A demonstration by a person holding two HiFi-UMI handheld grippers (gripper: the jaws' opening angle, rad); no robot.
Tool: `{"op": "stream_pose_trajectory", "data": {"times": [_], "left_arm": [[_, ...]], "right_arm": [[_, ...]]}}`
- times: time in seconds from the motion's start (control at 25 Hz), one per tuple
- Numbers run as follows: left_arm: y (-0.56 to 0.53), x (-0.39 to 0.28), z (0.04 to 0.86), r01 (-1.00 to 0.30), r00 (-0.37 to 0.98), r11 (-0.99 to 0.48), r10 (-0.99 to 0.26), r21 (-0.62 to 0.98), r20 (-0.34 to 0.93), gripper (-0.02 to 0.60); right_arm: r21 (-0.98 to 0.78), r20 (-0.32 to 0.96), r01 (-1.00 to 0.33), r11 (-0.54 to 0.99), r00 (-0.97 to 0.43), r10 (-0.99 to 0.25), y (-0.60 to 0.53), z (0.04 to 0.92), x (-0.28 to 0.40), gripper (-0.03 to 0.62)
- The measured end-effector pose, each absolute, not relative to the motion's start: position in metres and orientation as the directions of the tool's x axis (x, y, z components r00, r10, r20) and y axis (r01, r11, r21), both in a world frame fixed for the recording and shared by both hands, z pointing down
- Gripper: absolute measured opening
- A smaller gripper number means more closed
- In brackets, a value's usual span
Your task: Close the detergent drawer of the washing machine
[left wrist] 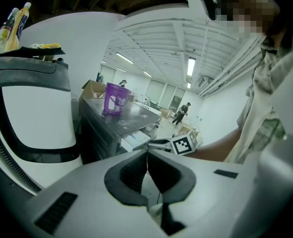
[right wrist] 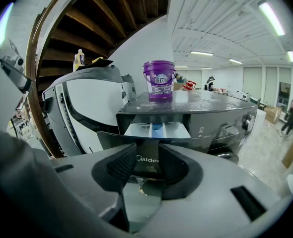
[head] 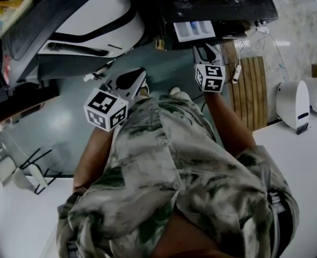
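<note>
The dark washing machine (right wrist: 226,118) has its detergent drawer (right wrist: 156,130) pulled out, with white and blue compartments showing. In the head view the drawer (head: 193,30) juts from the machine's top edge. My right gripper (right wrist: 147,158) is open just in front of the drawer's dark front panel, whose logo shows between the jaws; from above the right gripper (head: 206,51) sits right below the drawer. My left gripper (left wrist: 147,155) is shut and empty, held back to the left (head: 130,80), away from the drawer (left wrist: 136,140).
A purple tub (right wrist: 159,81) stands on the washing machine's top. A white and black appliance (head: 88,20) stands to the left, with bottles (right wrist: 78,59) on top. A wooden slatted panel (head: 250,90) and a white device (head: 294,104) are at the right.
</note>
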State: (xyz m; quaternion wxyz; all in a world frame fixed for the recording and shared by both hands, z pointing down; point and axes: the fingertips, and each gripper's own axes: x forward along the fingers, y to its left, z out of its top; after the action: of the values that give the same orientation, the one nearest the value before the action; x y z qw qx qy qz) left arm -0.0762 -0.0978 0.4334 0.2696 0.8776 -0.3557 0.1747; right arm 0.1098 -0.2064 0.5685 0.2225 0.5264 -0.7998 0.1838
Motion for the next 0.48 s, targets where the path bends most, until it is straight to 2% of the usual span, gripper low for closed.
{"op": "stream_pose_trajectory", "data": {"times": [0.48], "left_arm": [[-0.0981,-0.0776,0.4348,-0.723,0.683,-0.593,-0.534,0.356,0.498,0.025]], "right_arm": [[-0.06,0.55,-0.92,0.386,-0.353,-0.757,-0.2129,0.5689,0.1081,0.153]]}}
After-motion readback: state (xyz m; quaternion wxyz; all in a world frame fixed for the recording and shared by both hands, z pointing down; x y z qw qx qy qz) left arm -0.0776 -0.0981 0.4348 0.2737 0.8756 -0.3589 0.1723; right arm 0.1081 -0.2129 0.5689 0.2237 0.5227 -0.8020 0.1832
